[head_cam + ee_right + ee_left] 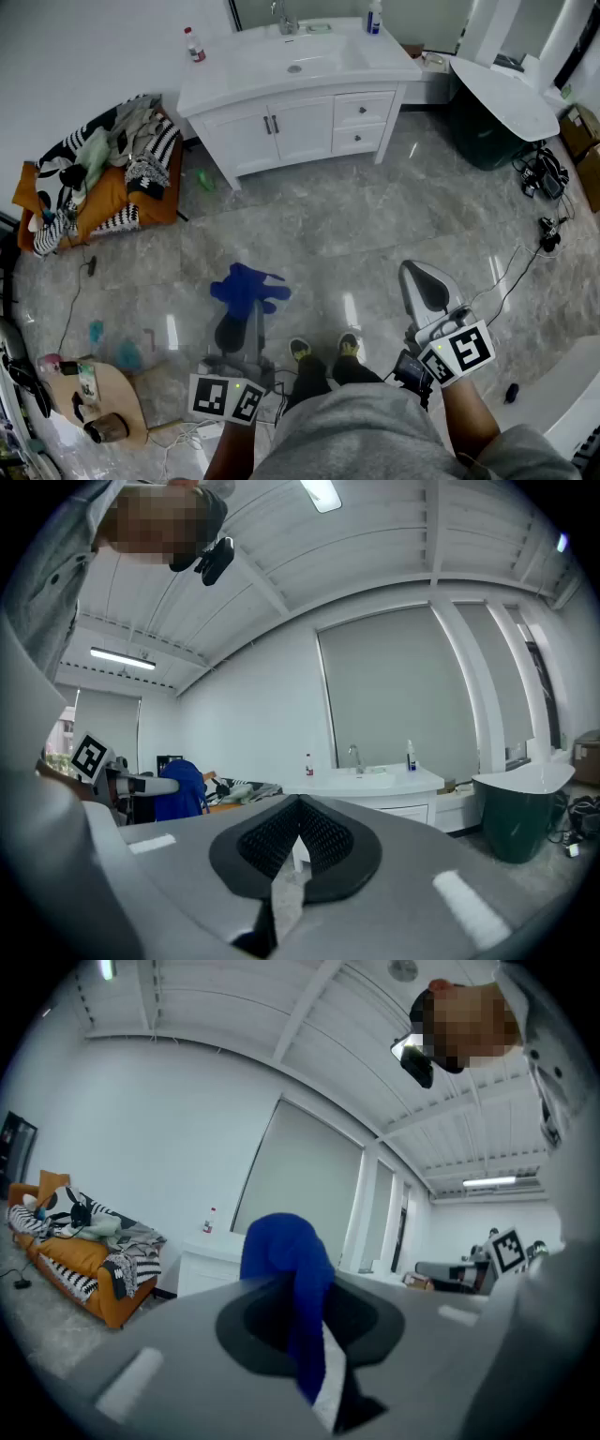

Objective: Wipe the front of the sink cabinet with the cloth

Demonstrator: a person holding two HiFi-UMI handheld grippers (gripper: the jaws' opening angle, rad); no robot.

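The white sink cabinet (300, 122) stands against the far wall, two doors and two drawers on its front, well ahead of both grippers. My left gripper (246, 305) is shut on a blue cloth (248, 289), which bunches above the jaws. In the left gripper view the blue cloth (291, 1269) hangs clamped in the left gripper (300, 1302), with the cabinet (211, 1265) small beyond it. My right gripper (424, 286) is held at the right, shut and holding nothing. The right gripper (298, 834) points toward the cabinet (384, 794), its pads meeting.
An orange sofa (103, 178) piled with clothes sits left of the cabinet. A dark green bin (487, 131) under a white round tabletop (506, 94) stands to the right, with cables (544, 178) on the floor. A small wooden table (94, 398) is at my left. Bottles (194, 45) stand on the counter.
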